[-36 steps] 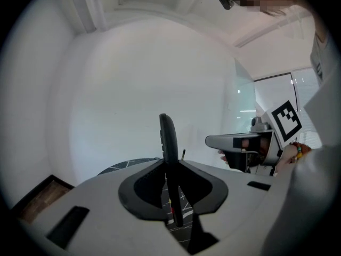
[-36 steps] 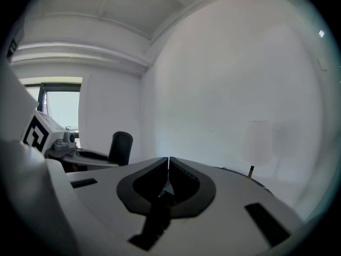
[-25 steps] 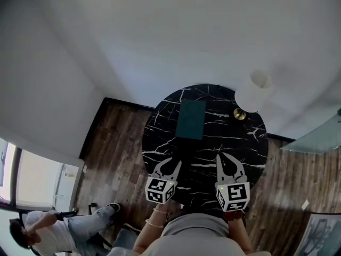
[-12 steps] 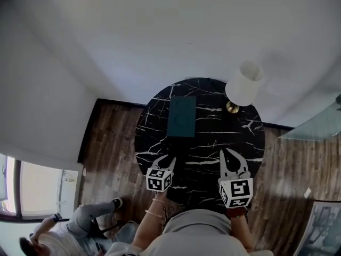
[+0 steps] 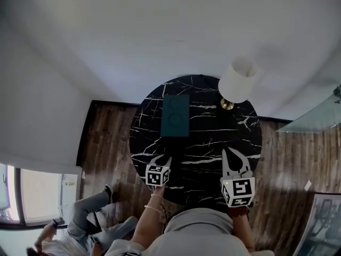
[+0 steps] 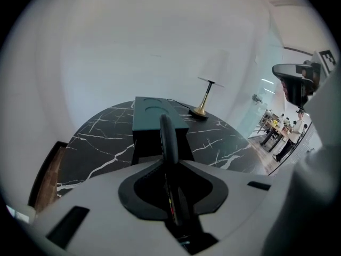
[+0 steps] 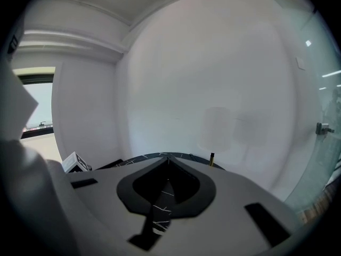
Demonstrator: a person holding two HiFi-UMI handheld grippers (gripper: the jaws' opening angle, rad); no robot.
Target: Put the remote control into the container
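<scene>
A dark teal rectangular container (image 5: 175,115) lies on the round black marble table (image 5: 213,137), left of centre toward the back. My left gripper (image 5: 163,159) hovers near the table's front left, shut on a slim black remote control (image 6: 166,137) held edge-on, its tip poking out past the fingertips. In the left gripper view the container (image 6: 153,115) sits straight ahead of the left gripper (image 6: 166,164), a short way beyond the remote's tip. My right gripper (image 5: 228,153) is at the front right, shut with nothing in it; in its own view the right gripper (image 7: 168,158) points over the table toward the wall.
A lamp (image 5: 237,80) with a white shade and brass base stands at the table's back right. Wooden floor (image 5: 109,137) surrounds the table. A glass surface (image 5: 314,119) lies at the right edge. A person (image 5: 85,223) sits at the lower left.
The table and container have slid up and left in the head view. My left gripper has drawn back a little toward the front edge. The person at lower left has shifted.
</scene>
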